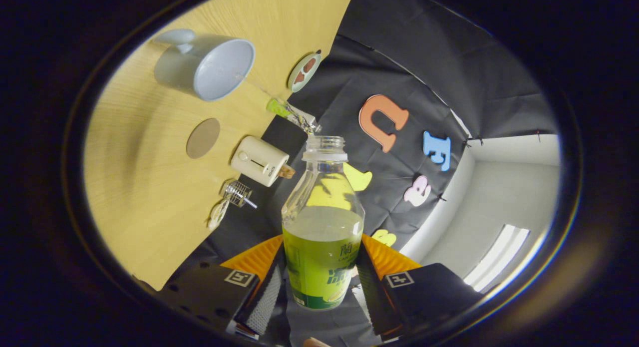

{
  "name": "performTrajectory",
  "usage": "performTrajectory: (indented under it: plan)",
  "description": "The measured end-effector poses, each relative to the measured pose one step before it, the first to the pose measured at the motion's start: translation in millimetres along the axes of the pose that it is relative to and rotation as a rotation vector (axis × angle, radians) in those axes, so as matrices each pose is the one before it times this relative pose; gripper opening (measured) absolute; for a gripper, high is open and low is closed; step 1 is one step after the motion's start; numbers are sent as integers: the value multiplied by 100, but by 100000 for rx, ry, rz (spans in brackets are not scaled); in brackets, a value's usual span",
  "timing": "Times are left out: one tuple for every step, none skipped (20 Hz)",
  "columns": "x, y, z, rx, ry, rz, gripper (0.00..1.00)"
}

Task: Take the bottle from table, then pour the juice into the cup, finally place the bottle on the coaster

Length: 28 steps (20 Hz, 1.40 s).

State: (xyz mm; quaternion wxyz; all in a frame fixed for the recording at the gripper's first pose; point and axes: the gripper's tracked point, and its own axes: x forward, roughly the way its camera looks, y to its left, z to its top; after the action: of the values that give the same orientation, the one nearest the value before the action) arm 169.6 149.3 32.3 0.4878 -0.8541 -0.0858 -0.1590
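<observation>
My gripper (319, 279) is shut on a clear, uncapped juice bottle (322, 222), both fingers pressing its lower, labelled part. Greenish-yellow juice fills the bottle's lower half. The whole view is rolled, so the wooden table (145, 197) stands to one side. On it, beyond the bottle's mouth, sits a pale blue cup (209, 65) with its opening facing me. A round brown coaster (203, 138) lies flat on the table between the cup and the fingers.
Near the coaster are a small cream-white device (259, 161) and a wire and glass utensil (230, 199). A clear tube with a green end (289, 113) and a round patterned disc (303, 72) lie at the table's far edge. The black cloth wall stands beyond.
</observation>
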Motion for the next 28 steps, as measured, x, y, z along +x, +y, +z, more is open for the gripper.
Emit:
performTrajectory:
  plan:
    - [137, -207, 6, -964, 59, -351, 80]
    - [186, -65, 172, -1123, -241, -280, 80]
    - [120, 9, 99, -1454, -16, -221, 80]
    - [-43, -157, 65, -1509, -166, -536, 80]
    - [69, -143, 189, -1299, -340, -626, 80]
    - [119, -42, 92, -1160, -184, -503, 80]
    - [-55, -4, 71, -916, -321, -339, 80]
    - [-106, -59, 176, -502, -822, -163, 80]
    - [-37, 32, 147, -480, -207, -123, 80]
    - [-121, 103, 65, -834, 17, 175, 80]
    - [-96, 66, 216, -734, -85, 339, 80]
    - [-129, 82, 1, -843, 240, 438, 80]
    - [258, 148, 256, -454, -135, 186, 80]
    - [144, -5, 72, 14, -311, -254, 80]
    - [165, -16, -184, -119, 105, -44, 80]
    - [138, -16, -110, -134, 261, 77, 80]
    - [-26, -150, -57, -166, 284, -502, 80]
    - [8, -147, -138, -575, 421, -277, 80]
    - [79, -38, -46, -717, 172, -422, 80]
    - [-34, -50, 47, -1229, 9, -474, 80]
    - [-35, -114, 211, -1720, -365, -947, 80]
    - [-38, -107, 281, -1571, -655, -255, 80]
    - [87, -124, 247, -819, -716, -546, 80]
    - [-58, -305, 131, -291, -212, -426, 80]
    - [-78, -306, 147, 10, -257, -496, 80]
    - [-102, -116, 84, 44, -206, 205, 80]
    - [-50, 143, 233, 235, -346, 1282, 80]
    - [60, -109, 75, -232, -47, 97, 80]
